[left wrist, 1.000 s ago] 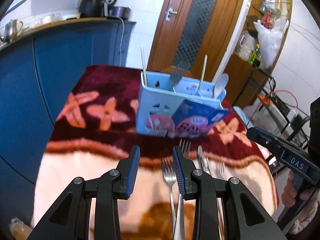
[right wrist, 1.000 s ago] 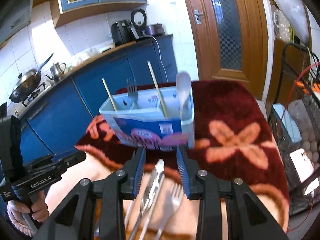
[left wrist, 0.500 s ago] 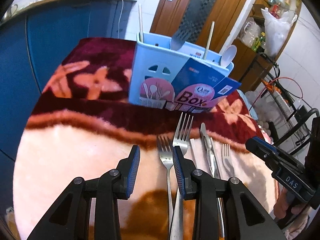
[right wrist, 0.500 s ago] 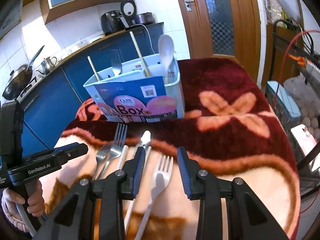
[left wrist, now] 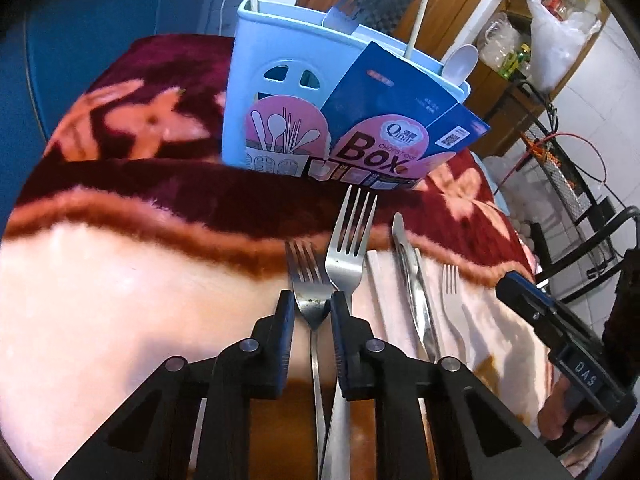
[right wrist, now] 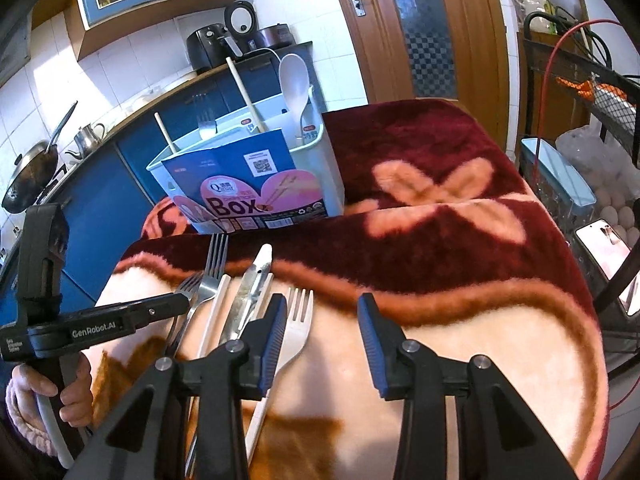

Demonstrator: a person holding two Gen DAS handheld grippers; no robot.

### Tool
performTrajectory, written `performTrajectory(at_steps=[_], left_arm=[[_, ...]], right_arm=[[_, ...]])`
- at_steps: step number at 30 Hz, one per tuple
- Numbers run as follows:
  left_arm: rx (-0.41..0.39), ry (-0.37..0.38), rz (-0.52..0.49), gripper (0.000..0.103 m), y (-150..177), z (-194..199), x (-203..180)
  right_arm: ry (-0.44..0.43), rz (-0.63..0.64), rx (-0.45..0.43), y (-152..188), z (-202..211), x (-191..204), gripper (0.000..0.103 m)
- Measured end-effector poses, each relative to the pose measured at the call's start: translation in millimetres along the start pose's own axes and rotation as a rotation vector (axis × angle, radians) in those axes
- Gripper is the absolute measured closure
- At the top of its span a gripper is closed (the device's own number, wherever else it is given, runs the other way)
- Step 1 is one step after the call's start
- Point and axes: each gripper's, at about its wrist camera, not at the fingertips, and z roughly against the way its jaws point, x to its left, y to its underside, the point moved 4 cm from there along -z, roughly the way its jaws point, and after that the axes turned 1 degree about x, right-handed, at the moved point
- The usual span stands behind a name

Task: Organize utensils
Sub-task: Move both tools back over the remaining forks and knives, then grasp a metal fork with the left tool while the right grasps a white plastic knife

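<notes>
A light blue utensil box (left wrist: 288, 92) with a "Box" label stands on the blanket; it holds a fork, chopsticks and a white spoon (right wrist: 295, 88). In front of it lie a small metal fork (left wrist: 306, 280), a larger metal fork (left wrist: 350, 248), a white chopstick (left wrist: 378, 284), metal tongs (left wrist: 412, 276) and a white plastic fork (right wrist: 298, 320). My left gripper (left wrist: 311, 312) straddles the small fork's neck, jaws narrow around it. My right gripper (right wrist: 322, 340) is open just right of the white fork, low over the blanket.
The table is covered by a maroon and peach flowered blanket (right wrist: 440, 208). Blue kitchen cabinets (right wrist: 100, 184) stand behind at the left, a wooden door (right wrist: 420, 28) behind. A wire rack (right wrist: 592, 92) and an egg tray stand at the right edge.
Both grippers moved forward and down toward the utensils. My left gripper's jaws narrowed and now flank the small fork. My right gripper widened and shifted right of the white fork.
</notes>
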Motion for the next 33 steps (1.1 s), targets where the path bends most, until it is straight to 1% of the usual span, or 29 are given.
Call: performTrajectory(at_steps=[1,2,3,8,11,13,18,22,24,29,33], left_arm=[[0.001,0.009,0.002,0.089,-1,0,0],[-0.003,0.021,0.004,0.094,-1,1,0],[-0.001,0.036,0.006,0.096,-2,1,-1],[0.010,0.061,0.004,0.098,-3,-1,-3],[0.029,0.088,0.025,0.098,-4,-8,0],[0.026,0.097,0.038,0.098,-3,-10,0],[-0.051,0.074,-0.002,0.101,-2,6,-2],[-0.140,0.061,-0.018,0.101,-2,30,-1],[-0.181,0.041,-0.025,0.101,-2,41,1],[-0.253,0.012,-0.037,0.101,0,62,5],[-0.294,0.007,-0.059,0.101,2,75,6]], right_arm=[[-0.002,0.000,0.000,0,0,0,0.063],[-0.004,-0.001,0.000,0,0,-1,0.063],[-0.006,-0.002,0.001,1,-1,-1,0.063],[-0.008,-0.010,0.011,3,-3,-4,0.063],[-0.010,-0.013,0.020,4,-3,-4,0.063],[-0.008,-0.012,0.026,5,-2,-4,0.063],[-0.006,-0.008,0.051,7,-4,-4,0.062],[-0.017,-0.002,0.077,10,-8,0,0.062],[-0.018,0.000,0.092,11,-12,1,0.062],[-0.024,0.006,0.154,16,-26,6,0.062],[-0.020,0.051,0.174,13,-35,11,0.062]])
